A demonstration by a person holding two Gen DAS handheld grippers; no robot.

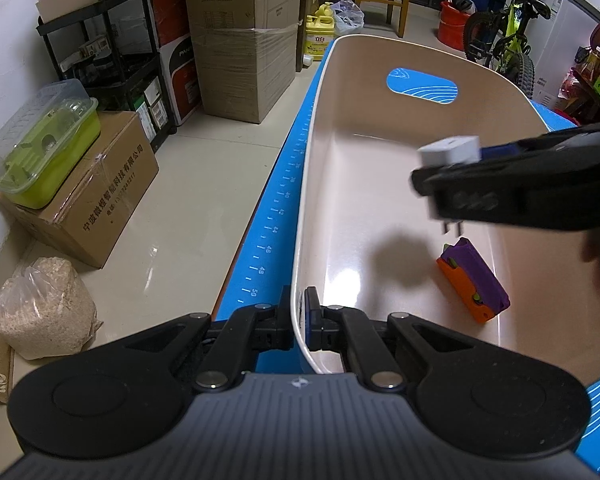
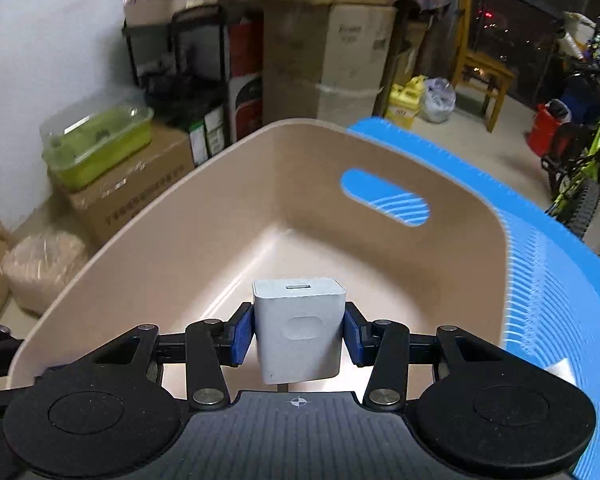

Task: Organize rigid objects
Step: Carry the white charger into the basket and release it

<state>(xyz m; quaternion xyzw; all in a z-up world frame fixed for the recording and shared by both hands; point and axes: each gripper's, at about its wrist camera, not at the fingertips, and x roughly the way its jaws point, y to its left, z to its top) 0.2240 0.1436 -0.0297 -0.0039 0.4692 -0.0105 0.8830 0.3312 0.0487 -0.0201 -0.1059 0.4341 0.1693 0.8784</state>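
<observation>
Beige bin (image 1: 380, 184): one purple-orange block (image 1: 474, 280) inside, below right tongs (image 2: 299, 332) pinching one white charger (image 2: 300, 336) over it; left tongs (image 1: 300, 320) pressed together on bin rim.

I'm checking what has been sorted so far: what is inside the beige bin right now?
On the floor of the beige bin lies one orange and purple block. The white charger hangs above it in the right gripper, not yet inside. That gripper hides the bin's right side.
</observation>
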